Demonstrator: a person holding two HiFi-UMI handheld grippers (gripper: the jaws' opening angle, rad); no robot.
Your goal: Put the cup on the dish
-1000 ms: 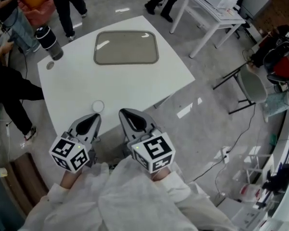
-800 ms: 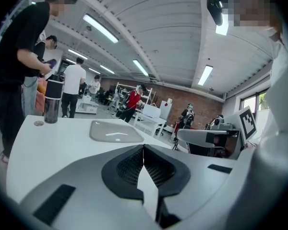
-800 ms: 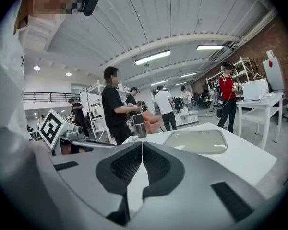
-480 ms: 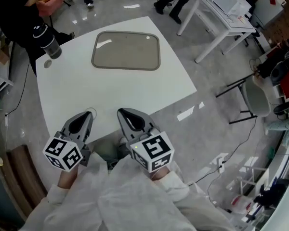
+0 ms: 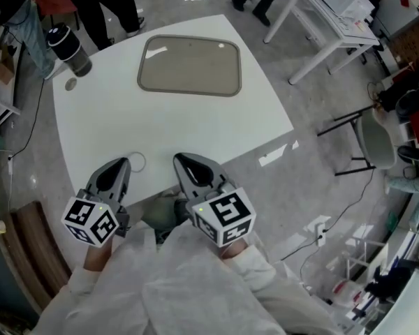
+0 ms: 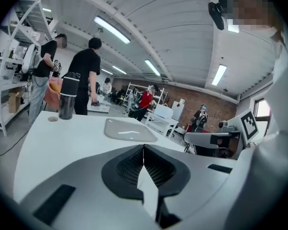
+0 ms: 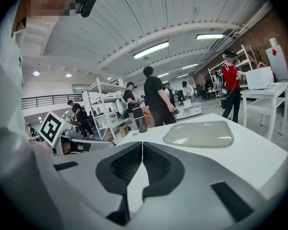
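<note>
The dish (image 5: 189,65) is sitting on the far side of the table (image 5: 216,128). The tall cup (image 5: 68,47) is standing at the far left corner, with a small disc (image 5: 71,84) lying just beside it. The left gripper (image 5: 120,162) and the right gripper (image 5: 180,159) are hanging side by side at the near edge.

Dark cup (image 5: 68,47) stands upright, well apart from the empty shallow rectangular dish (image 5: 190,65).

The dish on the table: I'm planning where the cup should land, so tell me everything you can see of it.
The dish is a shallow, greyish-beige rectangle with rounded corners and a low raised rim, smooth and glossy with light glints. It is empty and lies flat on the far part of the white table. Only the table touches it; the dark cup stands apart near the far left corner.
</note>
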